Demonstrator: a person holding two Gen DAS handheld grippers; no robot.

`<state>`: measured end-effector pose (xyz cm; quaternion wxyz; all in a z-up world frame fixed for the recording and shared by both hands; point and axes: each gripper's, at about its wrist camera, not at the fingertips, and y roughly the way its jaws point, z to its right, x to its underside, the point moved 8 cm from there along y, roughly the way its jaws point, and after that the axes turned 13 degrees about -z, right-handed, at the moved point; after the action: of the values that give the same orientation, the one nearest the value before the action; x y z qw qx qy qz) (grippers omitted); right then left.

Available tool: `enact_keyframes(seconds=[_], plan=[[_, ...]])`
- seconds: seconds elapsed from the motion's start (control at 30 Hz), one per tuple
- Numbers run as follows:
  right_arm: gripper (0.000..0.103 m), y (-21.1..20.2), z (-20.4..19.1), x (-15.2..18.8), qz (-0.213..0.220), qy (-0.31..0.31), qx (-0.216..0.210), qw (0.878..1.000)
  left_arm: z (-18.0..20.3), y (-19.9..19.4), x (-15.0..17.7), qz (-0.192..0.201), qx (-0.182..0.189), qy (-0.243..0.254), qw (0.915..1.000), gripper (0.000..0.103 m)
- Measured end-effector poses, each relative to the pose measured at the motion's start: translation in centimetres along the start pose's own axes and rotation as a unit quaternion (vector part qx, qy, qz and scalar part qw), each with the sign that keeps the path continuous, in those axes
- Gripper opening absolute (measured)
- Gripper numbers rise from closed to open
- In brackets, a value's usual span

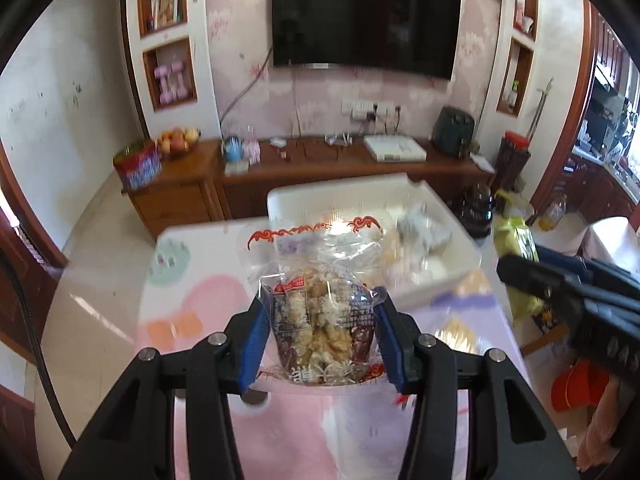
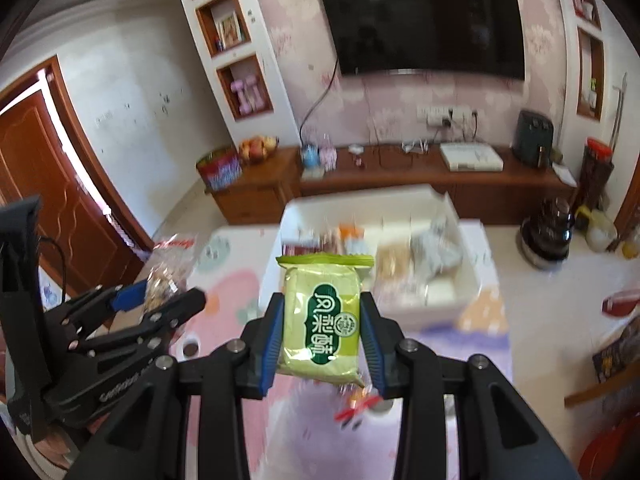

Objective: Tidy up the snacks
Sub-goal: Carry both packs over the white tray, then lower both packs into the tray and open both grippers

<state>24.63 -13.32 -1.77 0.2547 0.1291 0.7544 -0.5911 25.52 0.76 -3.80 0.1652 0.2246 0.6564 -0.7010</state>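
Observation:
My left gripper (image 1: 322,320) is shut on a clear bag of puffed crispy snacks (image 1: 320,312) and holds it above the pastel table (image 1: 192,304). My right gripper (image 2: 322,326) is shut on a green pastry packet (image 2: 322,316), also held above the table. A white bin (image 1: 440,276) with several wrapped snacks stands ahead at the table's far side; it also shows in the right wrist view (image 2: 464,300). The left gripper with its bag shows at the left of the right wrist view (image 2: 160,296). The right gripper shows at the right of the left wrist view (image 1: 568,284).
A small red-wrapped snack (image 2: 356,404) lies on the table under the right gripper. A wooden TV cabinet (image 1: 320,176) with a fruit bowl (image 1: 178,144) and a white box (image 1: 394,148) runs along the far wall. Tiled floor surrounds the table.

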Motion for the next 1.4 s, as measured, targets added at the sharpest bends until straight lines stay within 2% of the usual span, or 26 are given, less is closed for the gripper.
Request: enact_keyframes(seconds=[0.2,0.3,0.43,0.6,0.83,1.27,1.4], plan=[[0.037,-2.0,1.2,-7.2,0.012,0.003,0.017,1.0,0.2,-2.5,-5.8,0.026,0.003,0.006,0.9996,0.048],[0.037,-1.8,2.1,-10.1,0.007,0.013,0.02,1.0,0.1,-1.7,-8.3,0.024,-0.019,0.008,0.9995,0.048],[0.037,0.5,2.6,-12.3,-0.003,0.01,0.037,0.999,-0.1,0.8,-11.1,0.002,-0.014,-0.002,0.9999,0.048],[0.037,5.0,3.5,-12.7,-0.031,0.019,0.038,0.999,-0.4,5.3,-12.6,-0.021,-0.015,-0.013,0.9996,0.048],[0.037,10.2,5.6,-12.1,-0.059,0.04,0.045,0.996,-0.2,11.7,-12.4,-0.054,-0.015,-0.01,0.9984,0.048],[0.037,15.7,10.0,-11.0,-0.089,0.09,0.057,0.99,1.5,17.9,-12.0,-0.086,-0.02,0.005,0.996,0.049],[0.037,17.0,10.8,-10.6,-0.093,0.102,0.069,0.988,1.6,19.3,-11.7,-0.098,-0.022,0.001,0.995,0.058]])
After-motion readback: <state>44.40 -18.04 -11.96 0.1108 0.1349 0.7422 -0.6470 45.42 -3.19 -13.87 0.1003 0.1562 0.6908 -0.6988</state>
